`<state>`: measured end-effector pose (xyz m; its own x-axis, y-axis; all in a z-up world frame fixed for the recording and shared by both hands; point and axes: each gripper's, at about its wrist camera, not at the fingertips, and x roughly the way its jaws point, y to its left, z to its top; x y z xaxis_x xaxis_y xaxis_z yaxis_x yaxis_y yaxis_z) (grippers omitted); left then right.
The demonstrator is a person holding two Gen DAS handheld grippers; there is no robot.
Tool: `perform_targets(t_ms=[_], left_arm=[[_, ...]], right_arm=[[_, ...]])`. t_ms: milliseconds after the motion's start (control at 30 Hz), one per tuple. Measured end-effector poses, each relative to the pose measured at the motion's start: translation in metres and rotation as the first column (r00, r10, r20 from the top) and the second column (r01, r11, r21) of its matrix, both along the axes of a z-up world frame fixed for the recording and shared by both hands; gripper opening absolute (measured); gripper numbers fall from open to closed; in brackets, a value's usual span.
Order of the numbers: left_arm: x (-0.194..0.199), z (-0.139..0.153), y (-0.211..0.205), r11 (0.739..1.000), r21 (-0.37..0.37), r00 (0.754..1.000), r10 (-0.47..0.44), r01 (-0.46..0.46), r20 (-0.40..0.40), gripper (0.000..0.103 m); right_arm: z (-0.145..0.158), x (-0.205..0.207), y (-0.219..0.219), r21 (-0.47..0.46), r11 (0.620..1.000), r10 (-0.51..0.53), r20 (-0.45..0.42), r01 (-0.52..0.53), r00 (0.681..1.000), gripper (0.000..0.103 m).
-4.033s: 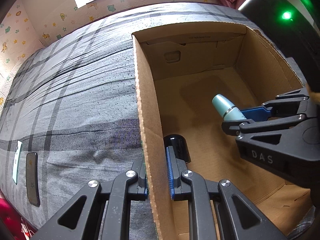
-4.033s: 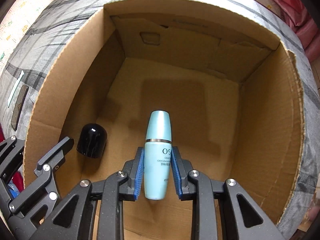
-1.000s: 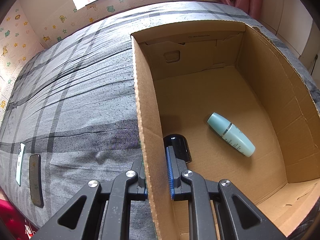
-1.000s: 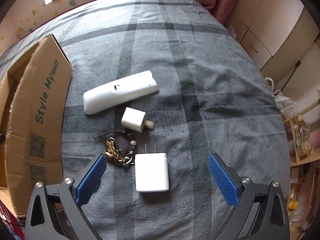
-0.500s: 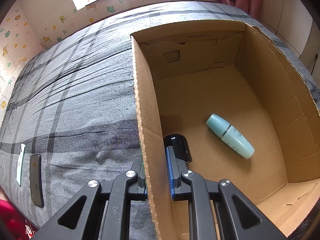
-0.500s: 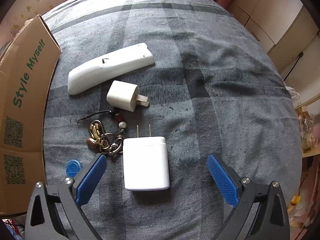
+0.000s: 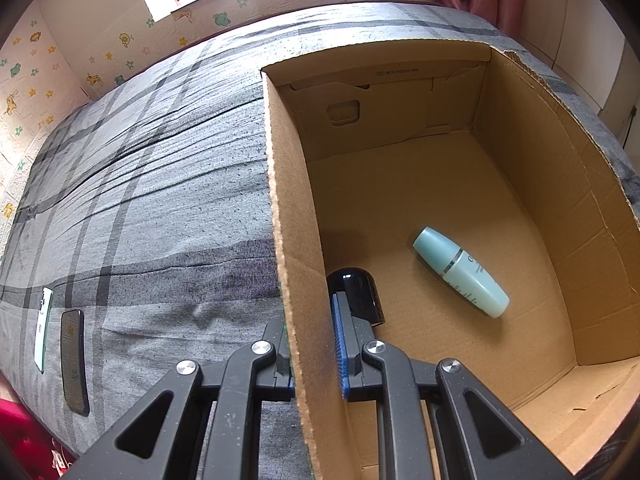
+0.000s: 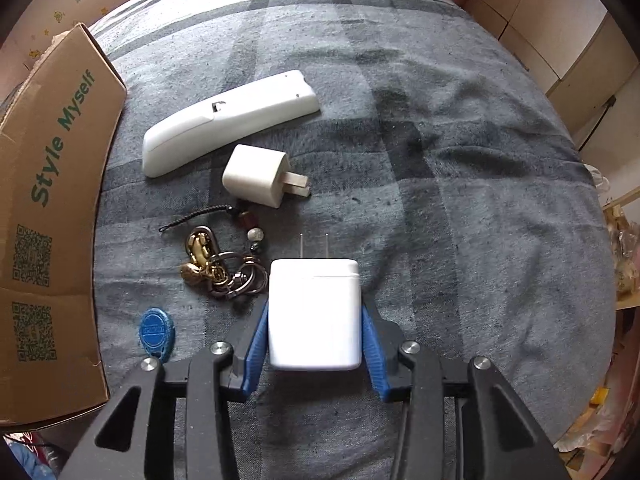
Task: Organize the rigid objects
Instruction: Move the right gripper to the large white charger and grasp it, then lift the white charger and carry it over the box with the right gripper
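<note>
Right of the cardboard box (image 8: 52, 184), right gripper (image 8: 315, 334) pinches the large white charger (image 8: 314, 314) on the bedspread; smooth sides could slip on lift. Left gripper (image 7: 314, 350) clamps the box wall.

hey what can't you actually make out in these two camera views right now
- Black cap, left wrist view: its near end is hidden behind the left tool.
- Teal bottle, left wrist view: label lettering too small to read.
- Large white charger, right wrist view: whether the right tool already squeezes it is unclear.
- Cardboard box, right wrist view: interior out of sight.
</note>
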<state>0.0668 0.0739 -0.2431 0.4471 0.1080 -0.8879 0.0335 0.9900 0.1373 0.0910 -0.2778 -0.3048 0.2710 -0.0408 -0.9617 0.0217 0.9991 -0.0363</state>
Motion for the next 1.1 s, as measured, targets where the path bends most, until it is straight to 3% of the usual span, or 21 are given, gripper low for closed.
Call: perform_targets(t_ms=[667,1100], left_arm=[[0.0,0.0,-0.001,1.0,0.0,1.0,0.0,0.0,0.001,0.015],[0.0,0.001,-0.001,1.0,0.0,1.0,0.001,-0.001,0.0,0.015]], right_arm=[[0.035,-0.002,0.012,-0.003,0.999,0.035,0.032,-0.034,0.999,0.046],[0.082,0.007,0.039,-0.005,0.994,0.106,0.104,-0.106,0.989,0.046]])
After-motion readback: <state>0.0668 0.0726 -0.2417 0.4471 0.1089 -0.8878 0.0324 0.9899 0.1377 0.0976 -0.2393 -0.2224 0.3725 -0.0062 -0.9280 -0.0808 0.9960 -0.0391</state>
